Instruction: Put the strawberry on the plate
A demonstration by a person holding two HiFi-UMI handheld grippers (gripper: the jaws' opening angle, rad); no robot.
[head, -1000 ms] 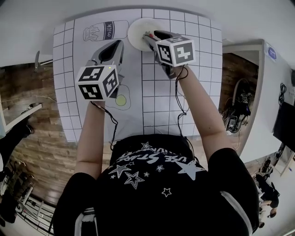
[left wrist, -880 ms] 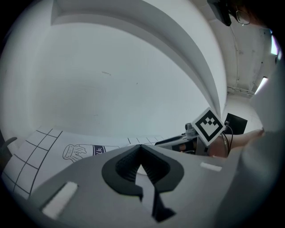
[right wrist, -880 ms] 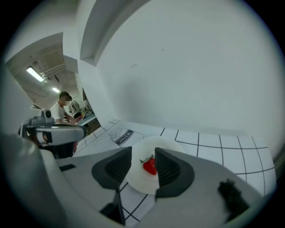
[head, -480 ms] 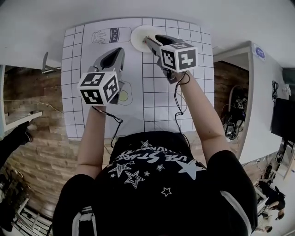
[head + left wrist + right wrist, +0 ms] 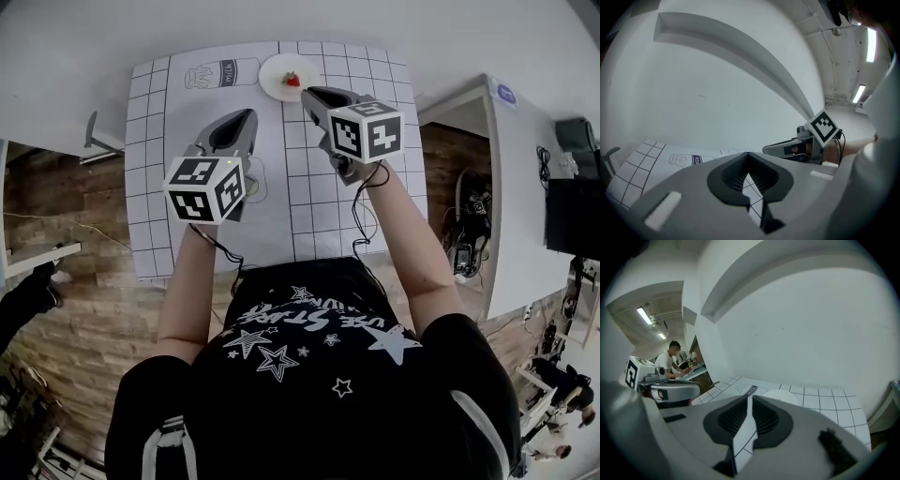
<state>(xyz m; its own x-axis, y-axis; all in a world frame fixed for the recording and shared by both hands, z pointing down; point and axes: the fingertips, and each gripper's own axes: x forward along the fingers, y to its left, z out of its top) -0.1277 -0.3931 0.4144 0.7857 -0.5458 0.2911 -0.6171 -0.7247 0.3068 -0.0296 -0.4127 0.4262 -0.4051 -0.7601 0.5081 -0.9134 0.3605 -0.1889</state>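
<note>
A red strawberry (image 5: 292, 80) lies on the small white plate (image 5: 274, 73) at the far edge of the grid mat (image 5: 319, 187). My right gripper (image 5: 307, 94) hovers just short of the plate, apart from the berry. Its jaws have just been closing and stand a thin slit apart with nothing between them (image 5: 749, 398). The plate (image 5: 780, 395) shows beyond them. My left gripper (image 5: 249, 114) hangs over the mat to the left, its tips touching and empty (image 5: 747, 154).
A milk bottle drawing (image 5: 220, 73) lies left of the plate and a fried egg drawing (image 5: 251, 186) lies under the left gripper. The white table (image 5: 141, 37) meets a wall behind the mat. A chair (image 5: 94, 136) stands at the left edge.
Both grippers have pulled back from the plate and risen. The right gripper was over the plate at the strawberry; now the berry lies uncovered on the plate and the jaws have narrowed.
</note>
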